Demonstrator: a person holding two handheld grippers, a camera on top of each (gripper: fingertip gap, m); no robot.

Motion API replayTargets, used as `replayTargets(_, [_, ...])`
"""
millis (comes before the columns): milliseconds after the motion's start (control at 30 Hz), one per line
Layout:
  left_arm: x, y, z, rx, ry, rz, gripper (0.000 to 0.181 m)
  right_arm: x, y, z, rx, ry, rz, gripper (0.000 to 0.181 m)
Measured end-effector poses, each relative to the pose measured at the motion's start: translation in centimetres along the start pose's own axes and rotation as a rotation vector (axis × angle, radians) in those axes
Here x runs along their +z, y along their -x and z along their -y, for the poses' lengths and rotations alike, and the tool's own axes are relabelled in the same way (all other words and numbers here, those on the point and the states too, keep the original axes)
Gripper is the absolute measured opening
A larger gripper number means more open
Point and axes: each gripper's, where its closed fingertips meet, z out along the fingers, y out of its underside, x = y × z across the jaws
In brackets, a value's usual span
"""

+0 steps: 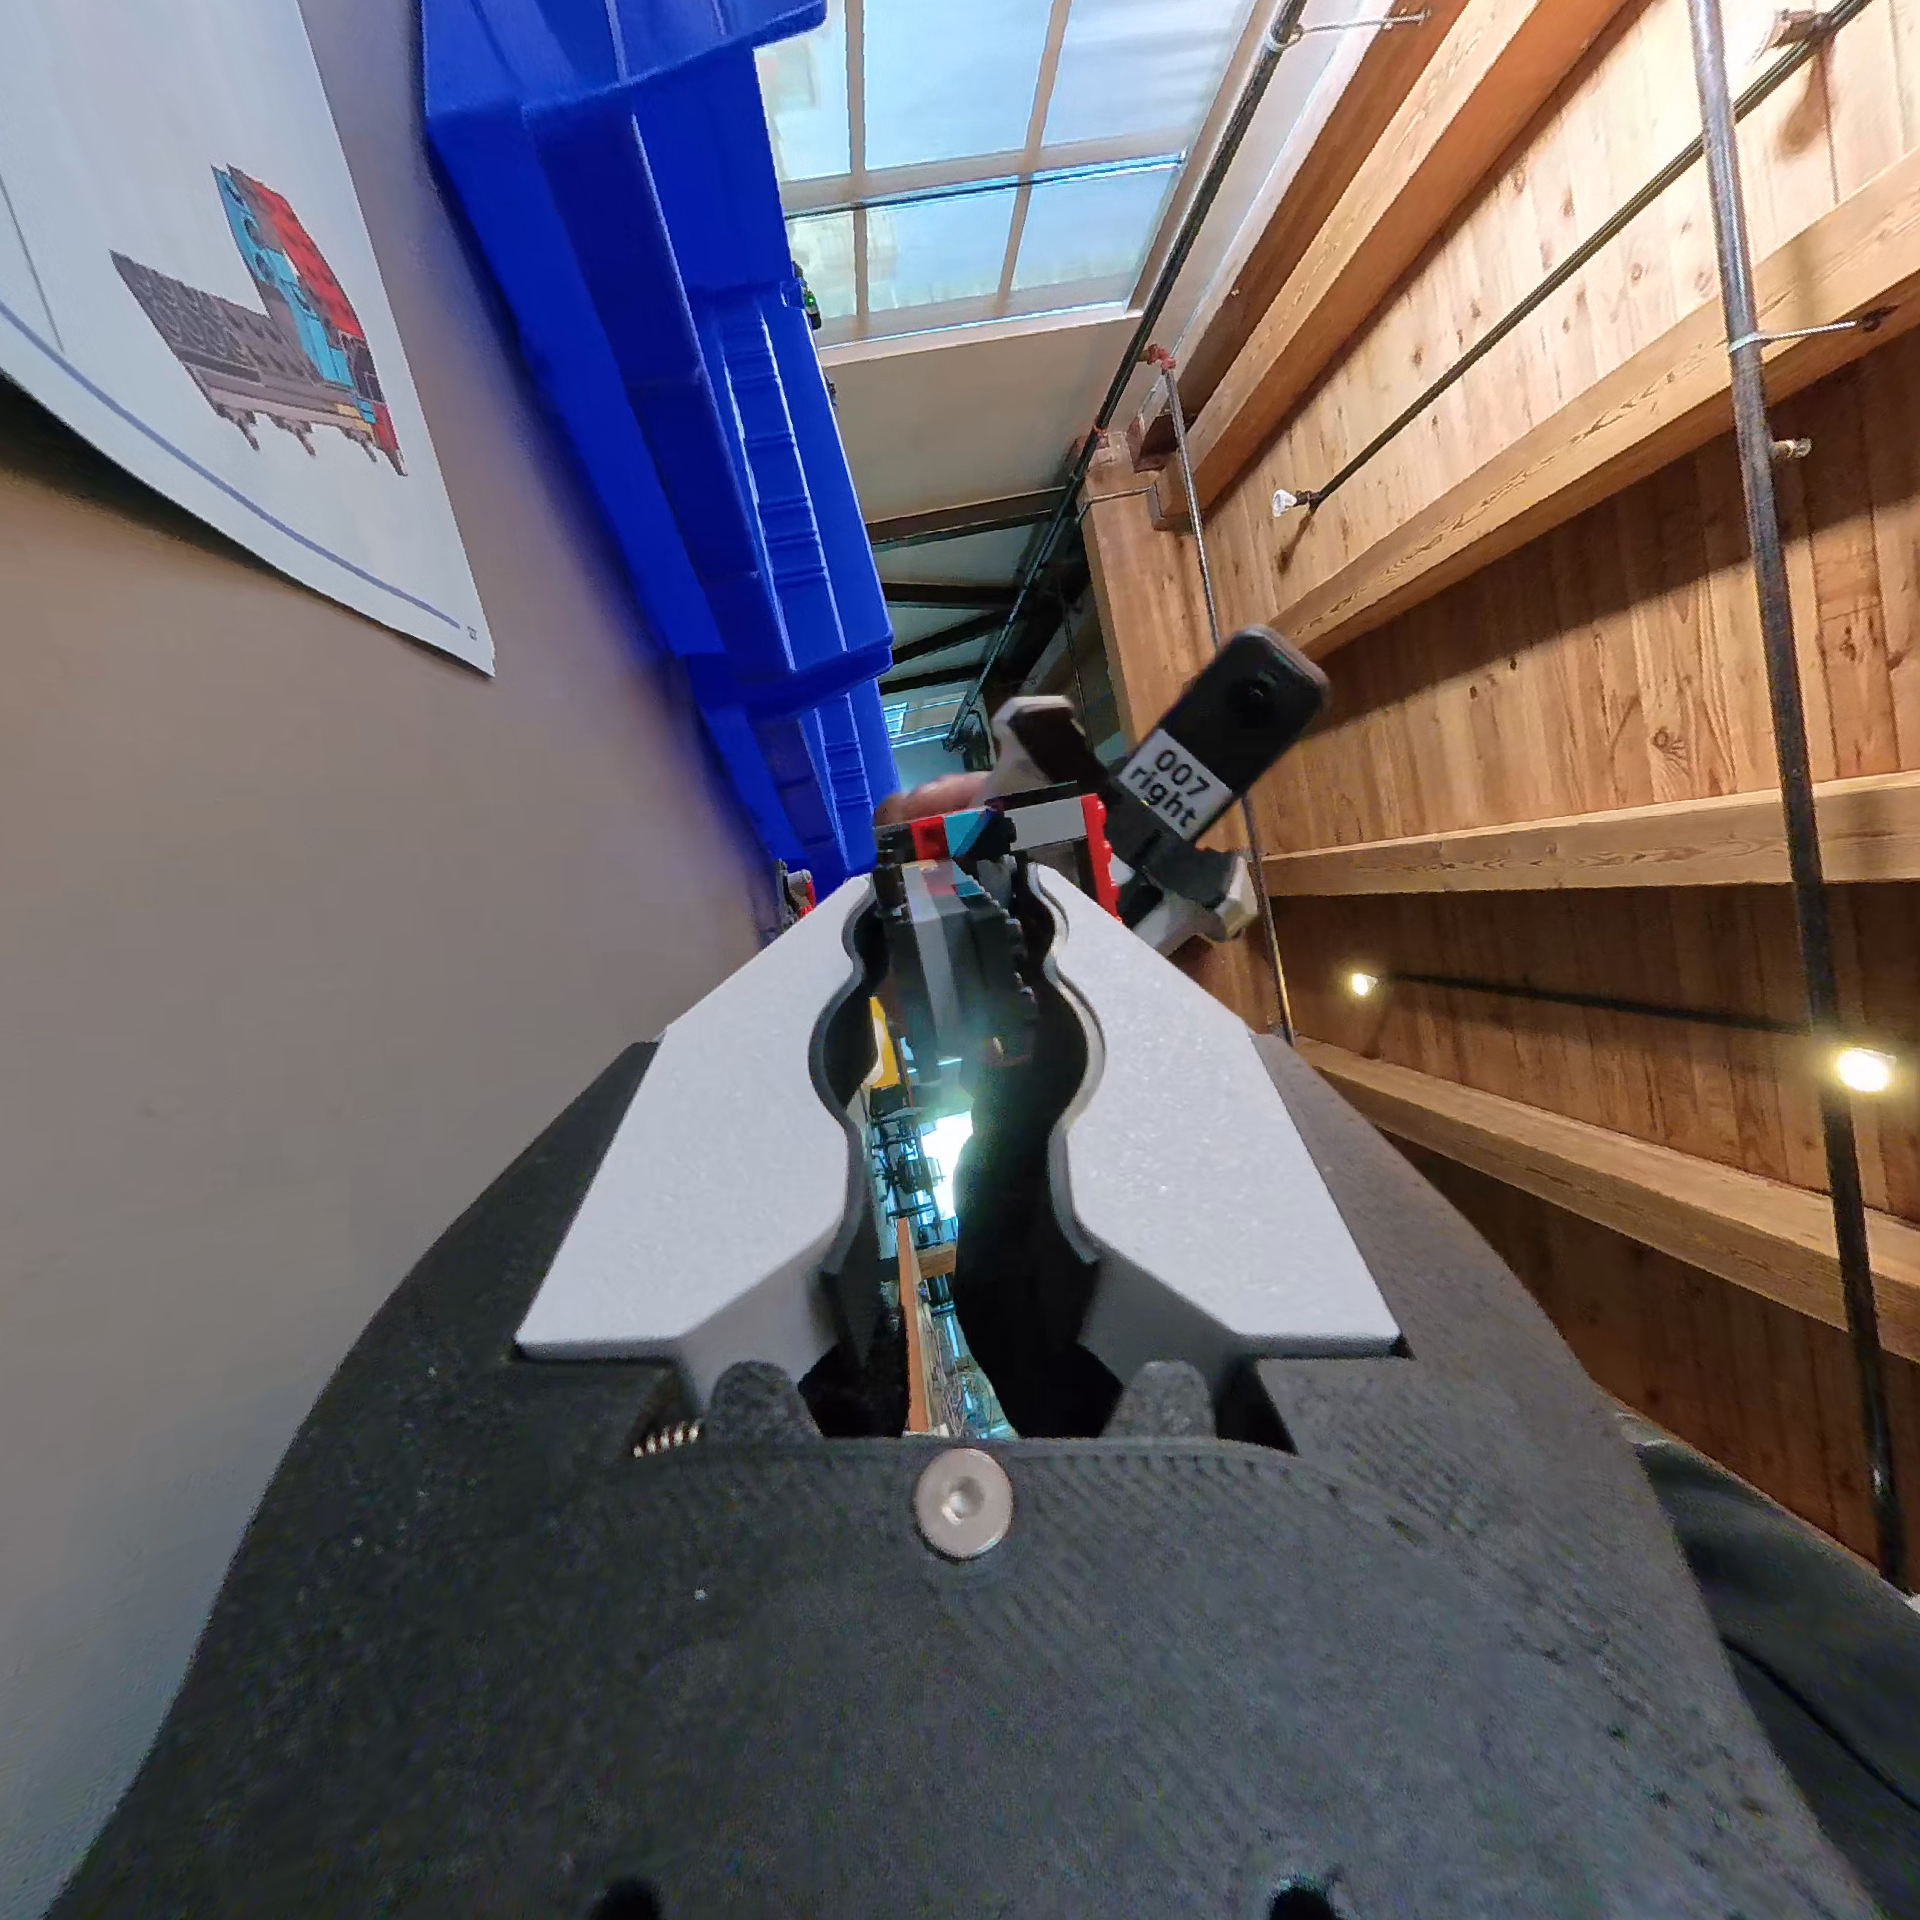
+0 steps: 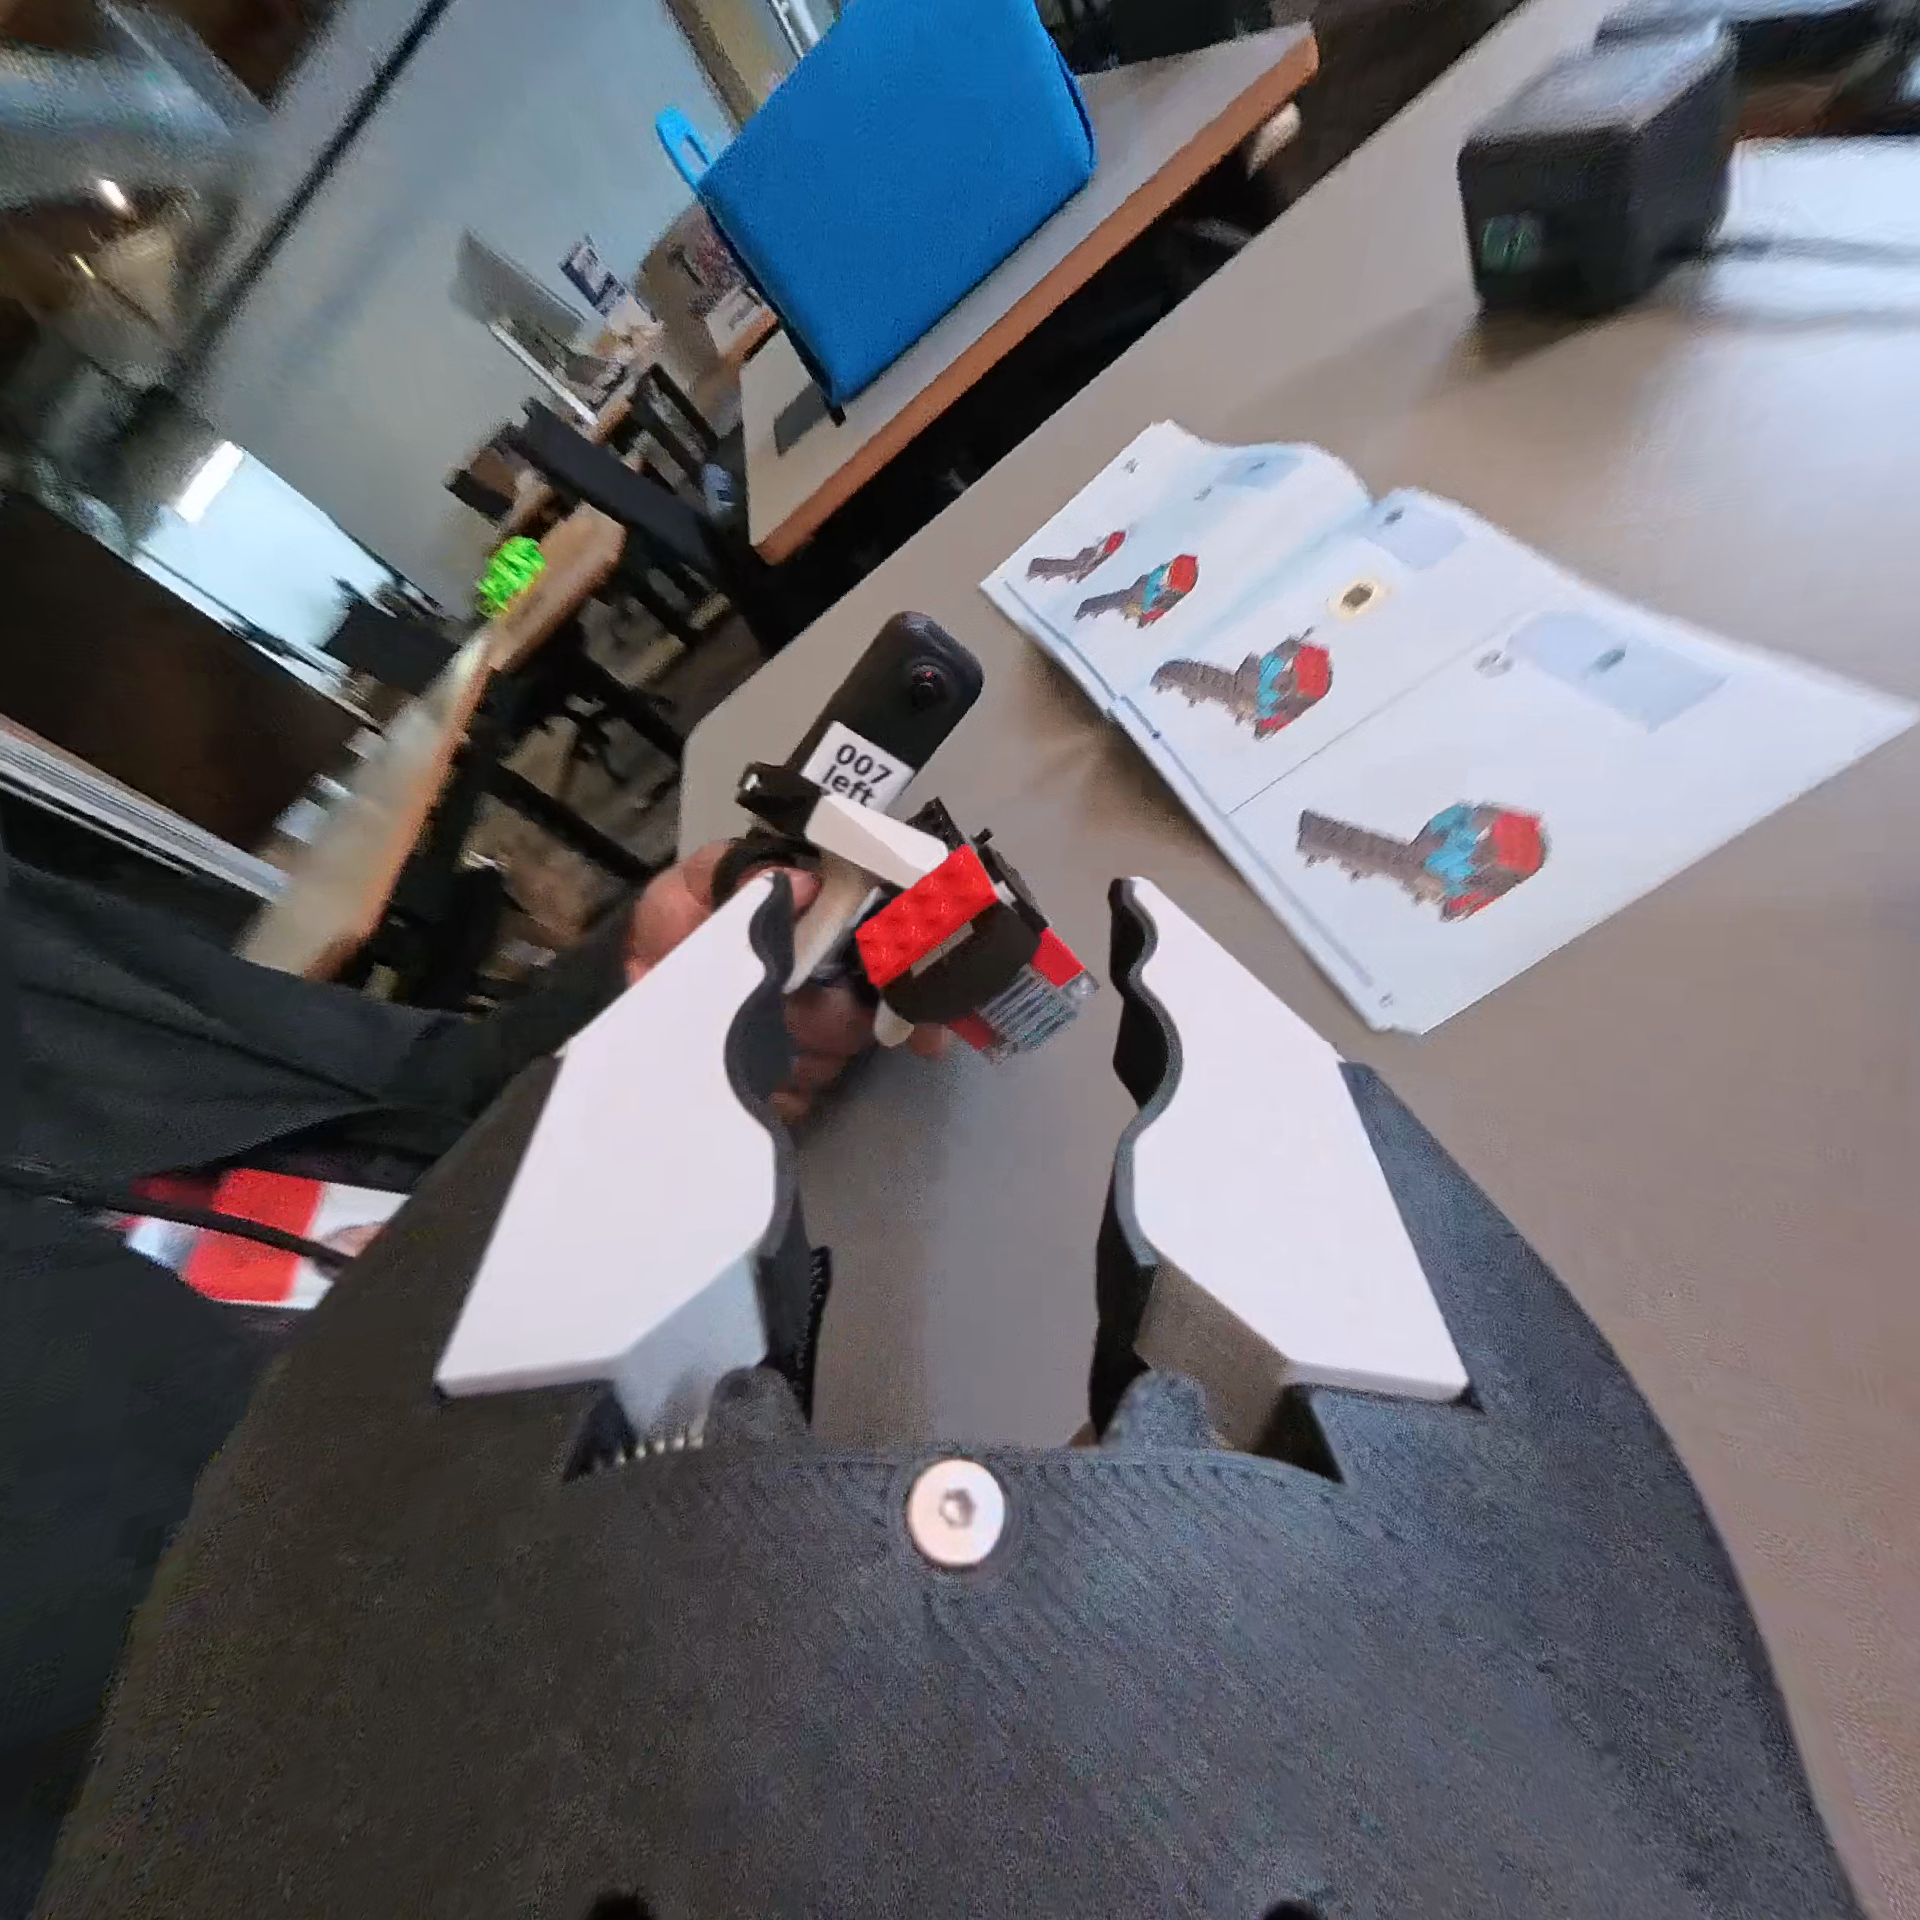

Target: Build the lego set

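Lego model, part-built in red, black and grey, is clenched in the left tool above the table, near the open instruction booklet; right tool, spread and empty, is judged next to fetch a brick.

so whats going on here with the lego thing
A person is building a lego model with two hand-held grippers. The left gripper is clamped on the partly built model, held up above the grey table. The right gripper is open and empty, just short of the model. The instruction booklet lies open on the table.
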Motion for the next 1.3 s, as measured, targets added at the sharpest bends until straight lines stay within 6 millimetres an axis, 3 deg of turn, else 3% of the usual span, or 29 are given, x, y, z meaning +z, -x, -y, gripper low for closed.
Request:
replayTargets(33, [0.0,0.0,-0.1,0.002,0.001,0.002,0.024,0.1,-0.1,-0.3,0.049,0.009,0.016,0.064])
replayTargets(167, [0.2,0.0,-0.3,0.024,0.011,0.016,0.024,0.7,-0.6,-1.9,0.147,0.070,0.033,0.065])
replayTargets(400, [0.3,-0.2,-0.7,0.066,0.034,0.018,0.024,1.3,-0.7,-2.7,0.221,0.116,0.083,0.061])
replayTargets(967, [-0.2,-1.6,-2.0,0.224,0.165,-0.009,0.024,1.1,1.5,-3.6,0.166,0.236,0.187,0.053])
replayTargets(1300, [-0.1,-1.5,-2.1,0.247,0.165,0.008,0.024,1.4,1.5,-3.8,0.162,0.250,0.164,0.055])
